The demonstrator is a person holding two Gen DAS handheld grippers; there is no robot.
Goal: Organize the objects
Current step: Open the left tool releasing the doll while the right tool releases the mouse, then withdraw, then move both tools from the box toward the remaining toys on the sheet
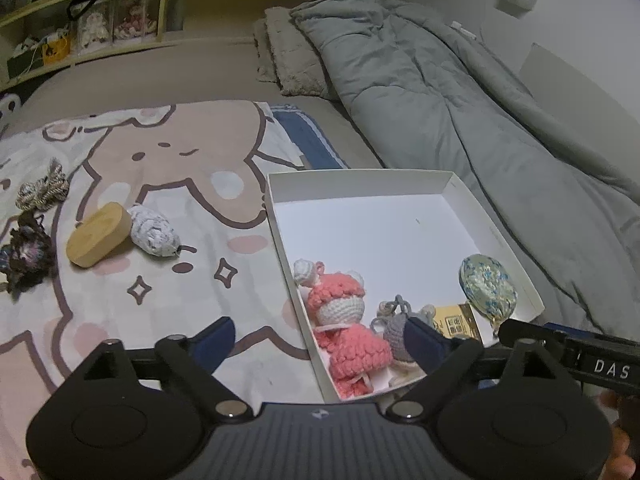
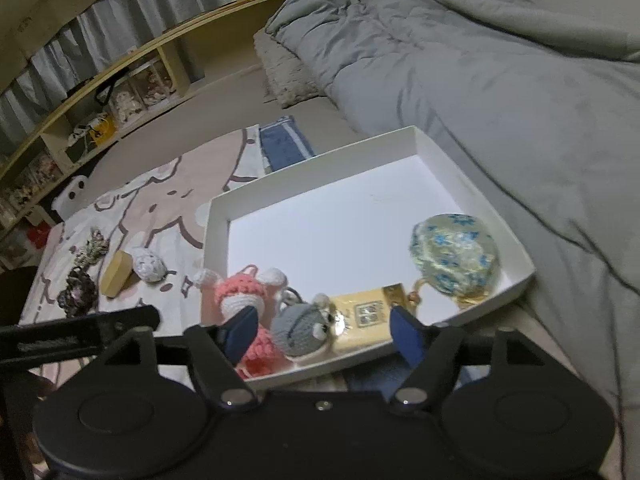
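Observation:
A white box [image 1: 276,216] [image 2: 216,236] lies on the bed. It holds a pink crochet doll [image 1: 344,320] [image 2: 240,296], a grey crochet toy [image 1: 394,332] [image 2: 300,326], a gold packet [image 1: 458,320] [image 2: 364,314] and a floral pouch [image 1: 486,286] [image 2: 454,254]. On the bear blanket to the left lie a wooden block [image 1: 98,234] [image 2: 117,278], a white knit mouse [image 1: 154,230] [image 2: 149,266], a striped knot [image 1: 44,188] [image 2: 94,250] and a dark scrunchie [image 1: 26,250] [image 2: 78,292]. My left gripper [image 1: 320,340] is open and empty at the box's near left wall. My right gripper [image 2: 324,332] is open and empty over the box's near edge.
A grey duvet [image 1: 460,92] [image 2: 500,80] is piled along the right. A fuzzy pillow [image 1: 288,56] lies at the back. A shelf [image 1: 100,24] [image 2: 120,84] with boxes runs along the far wall. The bear blanket [image 1: 180,160] covers the bed on the left.

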